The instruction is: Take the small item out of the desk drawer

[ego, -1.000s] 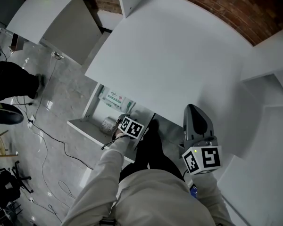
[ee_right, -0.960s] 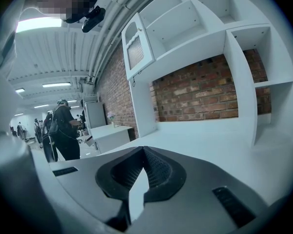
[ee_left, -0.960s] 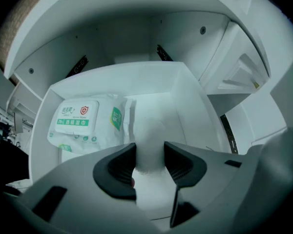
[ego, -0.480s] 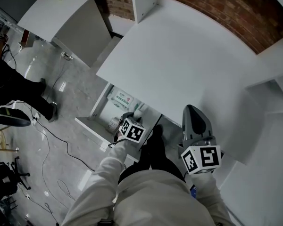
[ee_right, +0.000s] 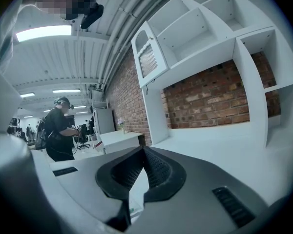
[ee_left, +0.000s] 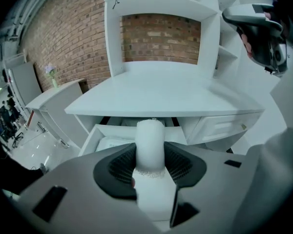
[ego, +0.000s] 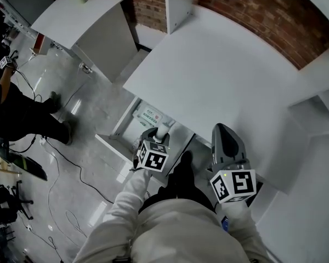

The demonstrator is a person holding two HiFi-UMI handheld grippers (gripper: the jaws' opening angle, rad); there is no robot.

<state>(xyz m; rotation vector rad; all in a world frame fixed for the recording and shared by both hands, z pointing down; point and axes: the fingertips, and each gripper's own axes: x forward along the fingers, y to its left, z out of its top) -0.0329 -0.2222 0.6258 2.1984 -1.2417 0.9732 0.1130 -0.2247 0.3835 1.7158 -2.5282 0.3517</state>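
Note:
My left gripper is shut on a small white cylinder that stands upright between its dark pads. In the head view this left gripper hangs over the open desk drawer, and the white cylinder pokes out above its marker cube. My right gripper rests at the near edge of the white desk top, right of the drawer. In the right gripper view the right gripper has its pads meeting, with nothing between them.
A green-and-white packet lies at the back of the drawer. Brick wall and white shelves border the desk. A second white desk stands to the left. A person in dark clothes and cables occupy the floor.
The head view has swung, so the desk sits further right. My left gripper has risen a little above the drawer, and the white cylinder now shows above its cube. The right gripper has stayed put.

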